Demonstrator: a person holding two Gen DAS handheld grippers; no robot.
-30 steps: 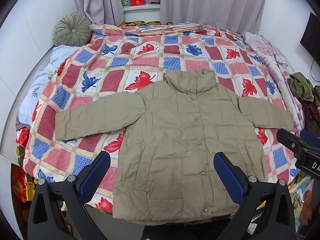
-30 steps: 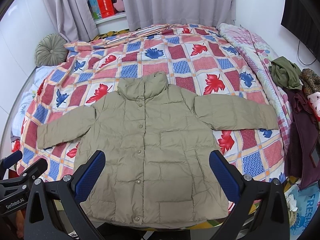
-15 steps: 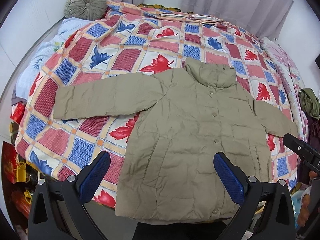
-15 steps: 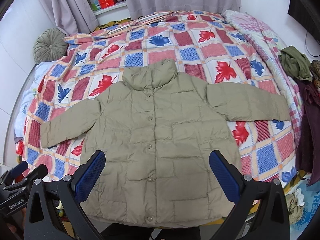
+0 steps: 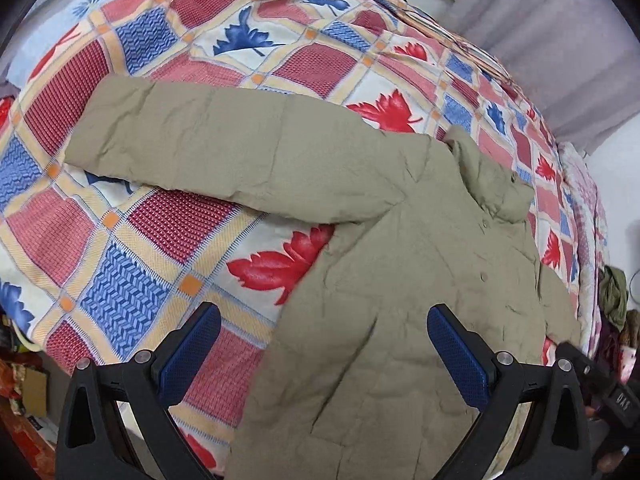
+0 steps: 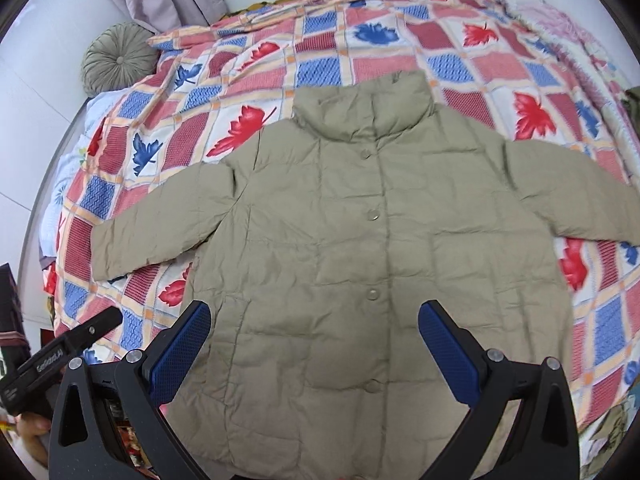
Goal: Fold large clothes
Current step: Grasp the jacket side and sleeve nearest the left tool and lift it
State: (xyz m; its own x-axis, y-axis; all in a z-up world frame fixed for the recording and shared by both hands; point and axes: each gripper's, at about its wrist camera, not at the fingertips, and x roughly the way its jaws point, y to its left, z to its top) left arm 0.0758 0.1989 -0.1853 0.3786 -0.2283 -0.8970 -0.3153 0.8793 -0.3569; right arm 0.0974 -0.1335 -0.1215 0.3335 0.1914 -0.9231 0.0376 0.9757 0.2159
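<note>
Patchwork leaf-print quilt (image 6: pixel 320 32) covers the bed, with the olive puffer jacket (image 6: pixel 360 240) spread flat, sleeves out (buttons up). Left gripper (image 5: pixel 324 356) and right gripper (image 6: pixel 316 348) hover with fingers apart, empty. Slippery padding may slide from a shallow pinch.

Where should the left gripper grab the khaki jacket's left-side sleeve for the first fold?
Judgement: take the sleeve at its cuff end, coming in from the outer left edge. It lies flat and fully extended on the quilt, so the cuff is a free edge to pinch and carry across the jacket body. The left gripper is open, holding nothing.
</note>
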